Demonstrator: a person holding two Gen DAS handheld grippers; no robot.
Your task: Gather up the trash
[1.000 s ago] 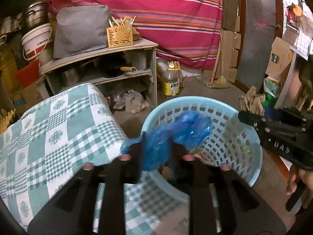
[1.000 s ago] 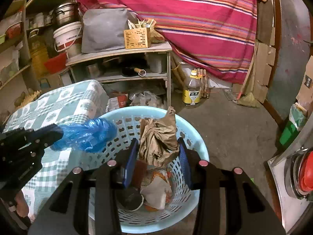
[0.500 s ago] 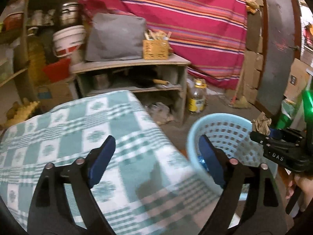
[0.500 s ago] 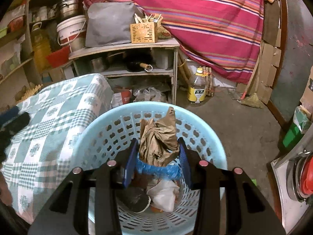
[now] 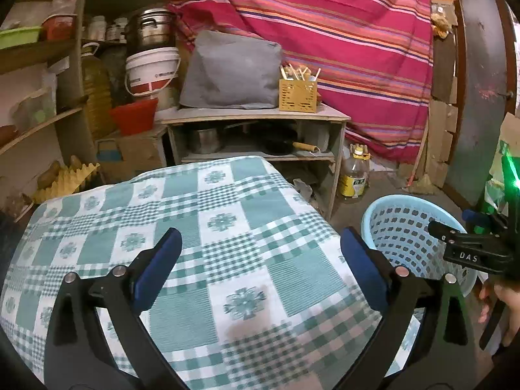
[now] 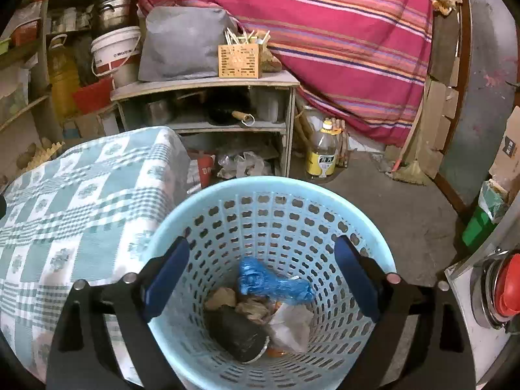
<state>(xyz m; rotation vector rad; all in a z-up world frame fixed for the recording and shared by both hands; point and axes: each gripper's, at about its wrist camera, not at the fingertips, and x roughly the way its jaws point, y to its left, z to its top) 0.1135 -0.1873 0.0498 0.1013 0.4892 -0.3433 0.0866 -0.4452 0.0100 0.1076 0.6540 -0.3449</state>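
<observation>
Right gripper [image 6: 261, 276]: jaws just opened wide, nothing between them; the brown paper held a second ago is now seen low in the basket [image 6: 325, 195], lower centre of frame, beside the blue bag [image 6: 273, 284]. Left gripper [image 5: 260, 260]: jaws likewise just opened, empty, swung from the basket to over the checked cloth [image 5: 227, 201]. No trash is seen on the cloth; collection is judged nearly complete.

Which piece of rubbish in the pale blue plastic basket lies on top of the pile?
The crumpled blue plastic bag: it lies across the brown paper scraps in the basket, above the dark round thing.
</observation>
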